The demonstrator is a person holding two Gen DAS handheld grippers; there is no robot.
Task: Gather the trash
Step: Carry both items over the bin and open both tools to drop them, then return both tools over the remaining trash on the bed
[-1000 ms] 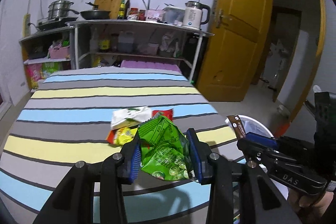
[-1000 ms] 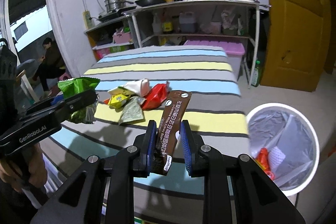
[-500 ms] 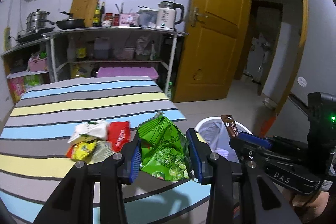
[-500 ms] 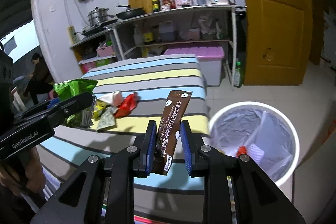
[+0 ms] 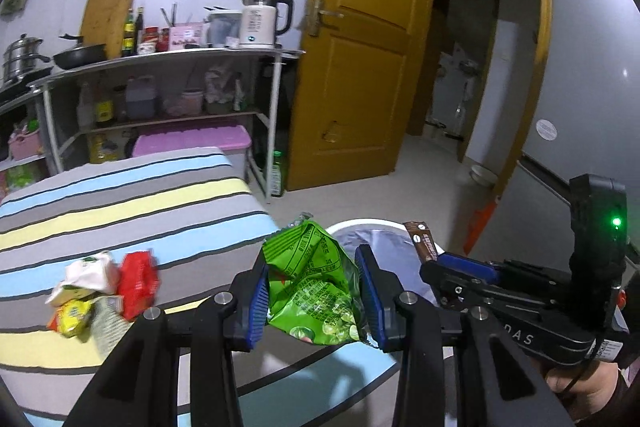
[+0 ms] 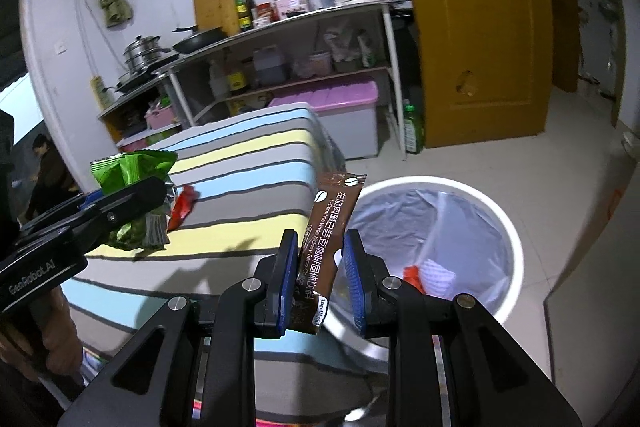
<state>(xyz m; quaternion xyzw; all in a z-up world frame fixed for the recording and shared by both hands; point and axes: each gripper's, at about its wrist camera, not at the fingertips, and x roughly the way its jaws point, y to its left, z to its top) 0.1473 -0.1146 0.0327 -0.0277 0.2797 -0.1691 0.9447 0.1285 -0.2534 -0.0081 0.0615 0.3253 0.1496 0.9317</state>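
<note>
Both views had swung away from the striped bed [image 5: 132, 199] toward the door [image 5: 360, 67] since a second before, so the white bin [image 6: 496, 223] now sat close ahead of the two tools, where earlier only its edge showed. Grey, blue and yellow stripes ran across the bed cover, and a small heap of wrappers [image 5: 100, 291] lay on it. Behind stood a metal shelf [image 5: 168, 67] with a kettle [image 5: 262, 19] and a pan [image 5: 78, 53]; pale tiles covered the floor. A clear liner lined the bin, with a red scrap [image 6: 414, 275] inside.

A crumpled green snack bag [image 5: 312, 287] was pinched between the blue pads of the left hand-held gripper [image 5: 312, 301], hanging over the bed's edge beside the bin's rim. A slim brown coffee sachet [image 6: 330, 247] with white lettering stood nearly upright, clamped in the right hand-held gripper [image 6: 318, 287], in front of the bin's near rim. Each tool angled downward, gripped from below by a hand [image 5: 584, 391].
</note>
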